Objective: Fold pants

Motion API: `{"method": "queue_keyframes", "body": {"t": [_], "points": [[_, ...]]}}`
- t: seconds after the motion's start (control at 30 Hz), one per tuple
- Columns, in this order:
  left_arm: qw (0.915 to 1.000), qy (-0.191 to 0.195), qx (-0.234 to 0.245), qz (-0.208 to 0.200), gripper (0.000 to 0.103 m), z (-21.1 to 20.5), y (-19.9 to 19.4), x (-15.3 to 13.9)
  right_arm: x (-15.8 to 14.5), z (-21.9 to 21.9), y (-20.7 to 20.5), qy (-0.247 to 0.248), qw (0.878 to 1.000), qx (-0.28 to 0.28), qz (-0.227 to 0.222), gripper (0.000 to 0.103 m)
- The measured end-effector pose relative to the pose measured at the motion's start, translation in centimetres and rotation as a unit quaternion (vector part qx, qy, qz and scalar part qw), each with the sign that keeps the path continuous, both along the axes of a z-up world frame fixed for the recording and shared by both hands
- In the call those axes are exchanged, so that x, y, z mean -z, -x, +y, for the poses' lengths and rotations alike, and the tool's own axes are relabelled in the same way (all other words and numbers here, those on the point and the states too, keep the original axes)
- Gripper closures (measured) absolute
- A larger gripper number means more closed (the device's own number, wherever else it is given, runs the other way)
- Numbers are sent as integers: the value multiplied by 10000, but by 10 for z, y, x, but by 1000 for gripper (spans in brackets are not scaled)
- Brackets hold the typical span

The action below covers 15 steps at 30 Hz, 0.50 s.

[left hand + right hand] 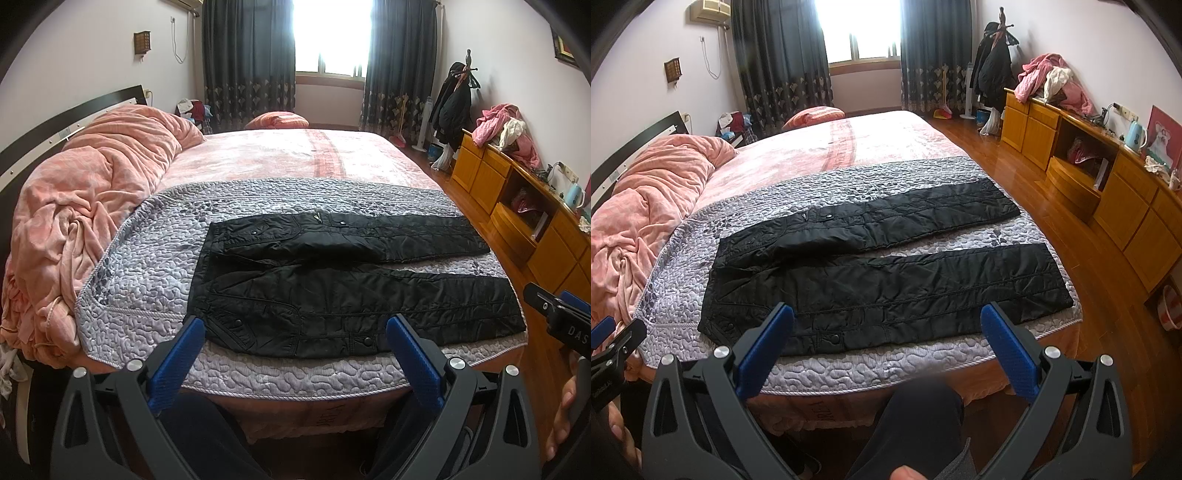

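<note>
The black quilted pants lie flat, legs apart, across the grey quilted bedspread at frame centre. Our left claw and right claw hover wide open, empty. We should pinch the near leg's edge at waist and hem together.

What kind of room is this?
Most likely a bedroom: there is a big bed with a rumpled pink blanket, and coats hang on a stand. Black pants lie on the bed.
</note>
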<state>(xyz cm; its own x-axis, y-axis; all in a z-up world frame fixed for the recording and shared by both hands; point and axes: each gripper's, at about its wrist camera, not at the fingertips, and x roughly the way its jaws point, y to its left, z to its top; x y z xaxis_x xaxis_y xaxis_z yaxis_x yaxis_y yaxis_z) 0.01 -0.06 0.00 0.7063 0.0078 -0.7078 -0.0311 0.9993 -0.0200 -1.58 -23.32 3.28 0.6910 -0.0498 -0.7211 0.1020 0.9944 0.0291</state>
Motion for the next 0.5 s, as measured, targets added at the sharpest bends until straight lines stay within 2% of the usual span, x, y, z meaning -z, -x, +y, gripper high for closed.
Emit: {"method": "queue_keyframes", "body": {"t": [0.5], "points": [[10000, 1, -1, 7, 4, 0, 0, 0, 1, 1, 0, 2, 10000, -2, 26, 2]]}}
